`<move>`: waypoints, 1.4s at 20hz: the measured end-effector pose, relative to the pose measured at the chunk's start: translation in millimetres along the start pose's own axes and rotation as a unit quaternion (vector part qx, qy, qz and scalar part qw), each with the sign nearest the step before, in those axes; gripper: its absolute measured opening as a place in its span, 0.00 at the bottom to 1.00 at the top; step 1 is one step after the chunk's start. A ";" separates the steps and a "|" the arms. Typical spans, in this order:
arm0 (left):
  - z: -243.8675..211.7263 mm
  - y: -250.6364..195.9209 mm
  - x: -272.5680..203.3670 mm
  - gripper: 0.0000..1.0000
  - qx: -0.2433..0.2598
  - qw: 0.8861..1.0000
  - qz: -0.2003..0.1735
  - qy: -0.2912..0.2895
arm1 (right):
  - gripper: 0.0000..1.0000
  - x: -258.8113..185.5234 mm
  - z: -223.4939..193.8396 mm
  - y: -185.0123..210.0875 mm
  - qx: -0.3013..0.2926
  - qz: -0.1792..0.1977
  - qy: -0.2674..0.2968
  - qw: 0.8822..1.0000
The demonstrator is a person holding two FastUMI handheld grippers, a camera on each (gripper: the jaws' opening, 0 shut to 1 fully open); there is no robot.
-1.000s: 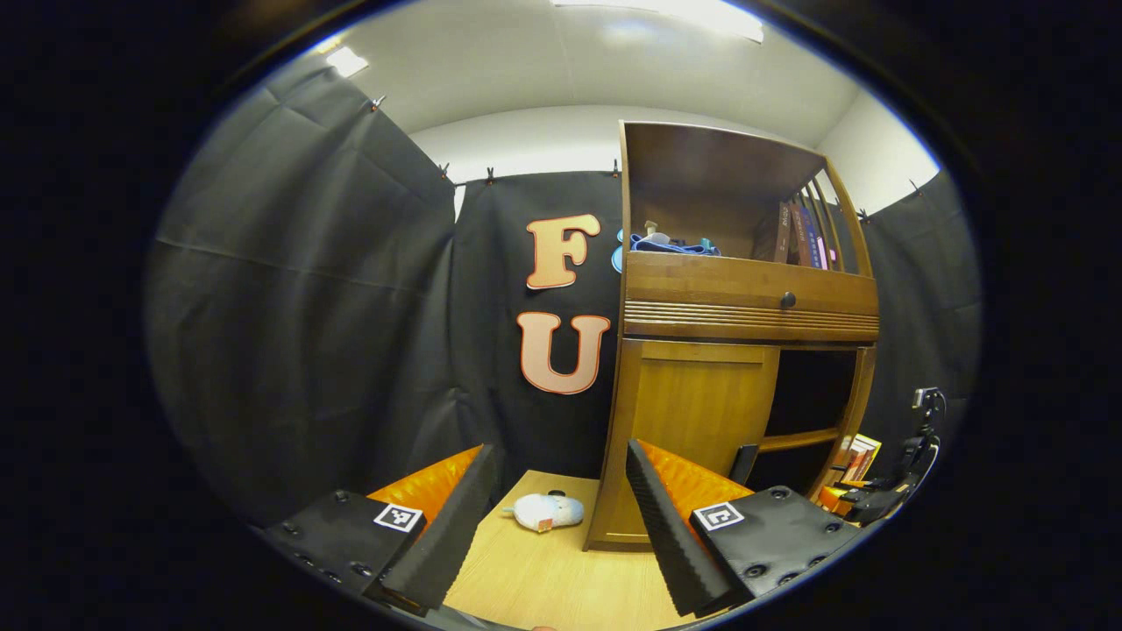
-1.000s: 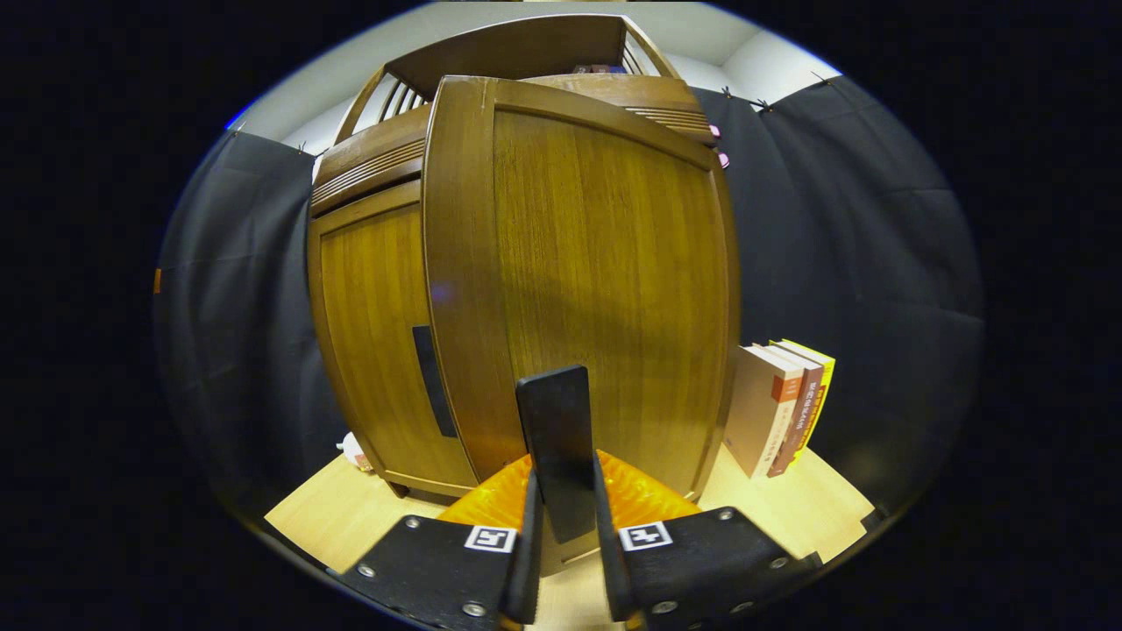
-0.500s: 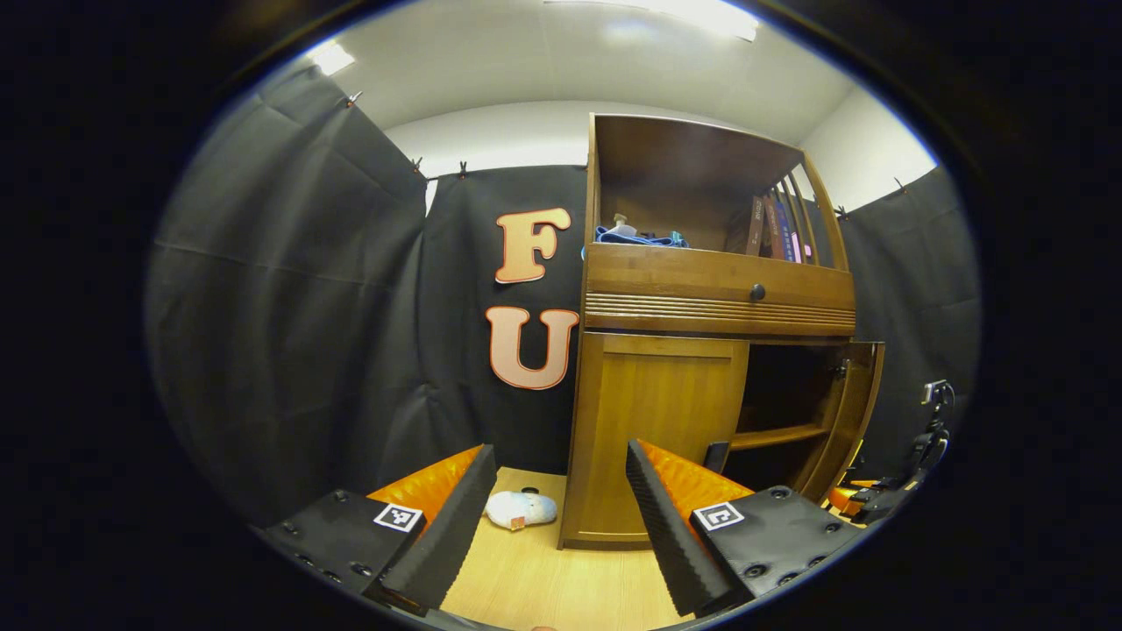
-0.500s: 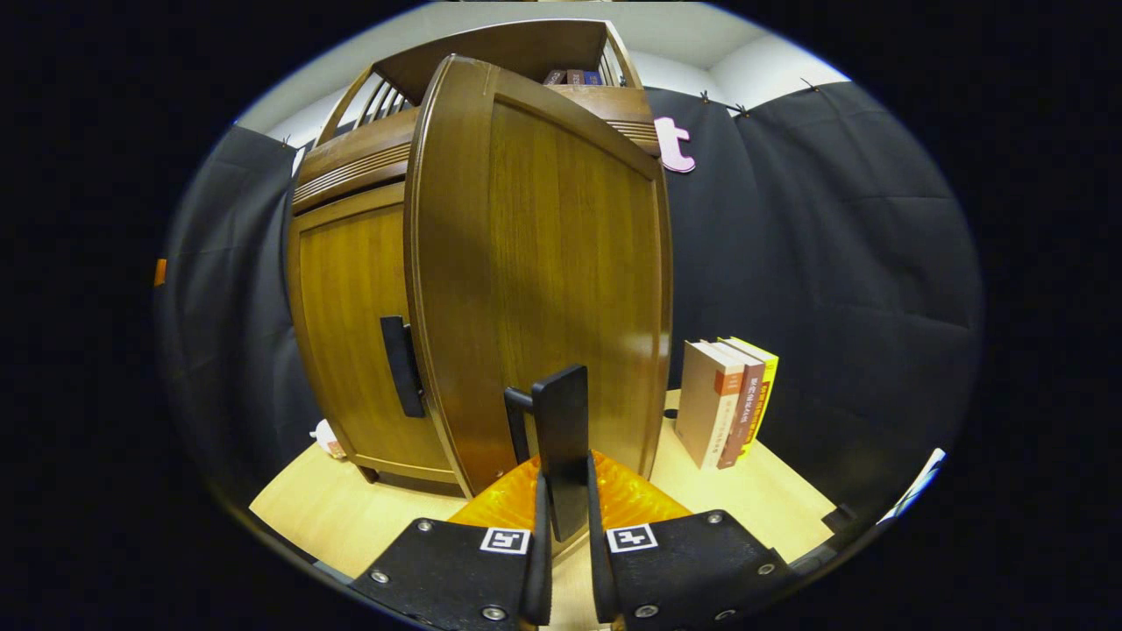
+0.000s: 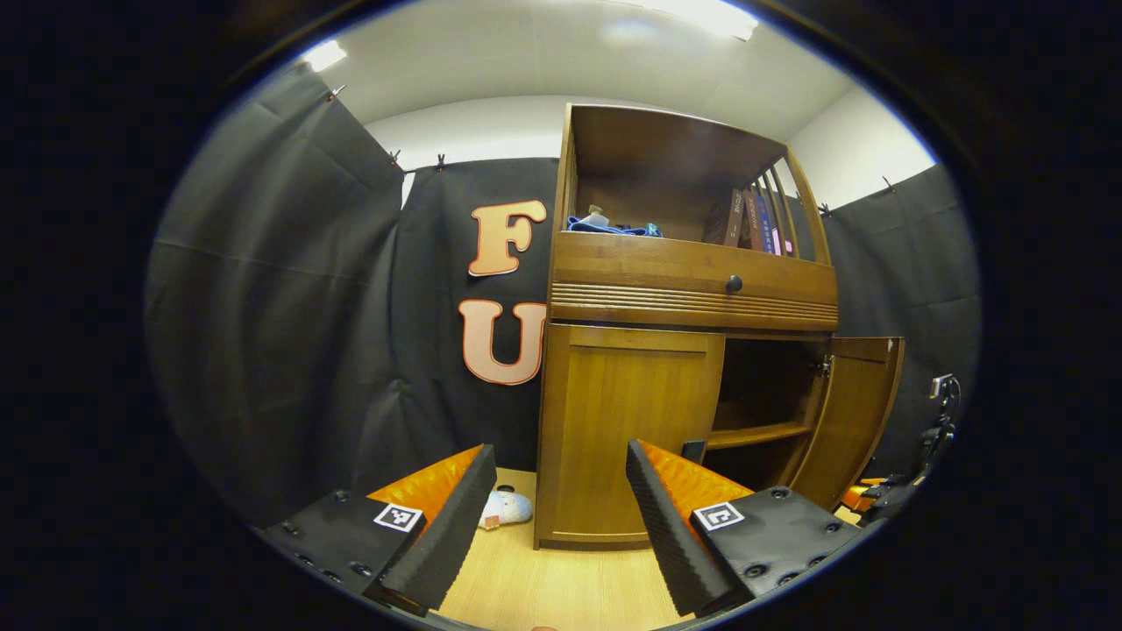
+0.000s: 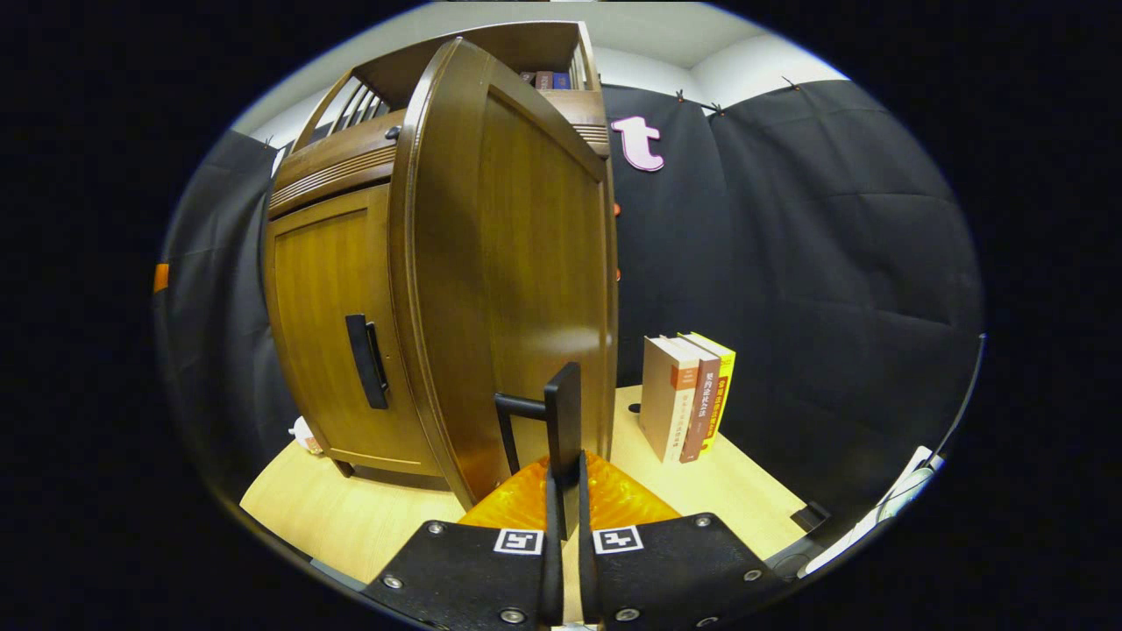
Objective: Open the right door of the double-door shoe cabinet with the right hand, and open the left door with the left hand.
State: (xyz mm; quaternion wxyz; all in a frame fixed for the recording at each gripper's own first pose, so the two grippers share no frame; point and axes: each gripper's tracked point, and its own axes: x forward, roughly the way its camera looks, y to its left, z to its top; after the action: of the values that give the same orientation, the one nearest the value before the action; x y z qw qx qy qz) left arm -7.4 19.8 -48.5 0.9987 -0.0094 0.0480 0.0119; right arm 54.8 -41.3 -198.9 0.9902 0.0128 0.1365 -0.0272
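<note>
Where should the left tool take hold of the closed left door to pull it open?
Grip the dark vertical handle near the left door's inner edge, beside the open right door. It is a slim upright bar standing off the panel, so come straight at the front with the open left tool, one finger on each side, then pull outward.

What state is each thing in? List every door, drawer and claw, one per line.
Brown wooden right door: swung wide open.
Flat black handle of the right door: clamped in the right claw.
Brown wooden left door: shut.
Wooden drawer with round dark knob: shut.
Right claw: shut on the handle.
Left claw: open, holding nothing.
</note>
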 end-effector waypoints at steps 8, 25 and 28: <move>-7.6 -38.0 17.2 0.94 -0.002 1.000 -0.020 0.005 | 0.00 -5.2 1.1 -51.3 0.008 0.000 -0.005 1.000; -14.7 -132.0 20.7 0.98 -0.005 1.000 0.007 0.014 | 0.02 2.8 7.0 -120.0 -0.012 0.100 0.002 0.995; -18.8 -144.8 23.7 0.94 -0.011 1.000 0.009 0.013 | 0.05 -6.6 1.8 -135.6 0.008 0.111 0.006 0.994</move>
State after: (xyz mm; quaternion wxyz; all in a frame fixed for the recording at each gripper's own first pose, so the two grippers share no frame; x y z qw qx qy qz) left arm 18.0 -124.7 -66.9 0.9977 -0.0201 0.0611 0.0210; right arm 41.2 -176.4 -197.8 0.9861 0.0358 0.1403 0.0821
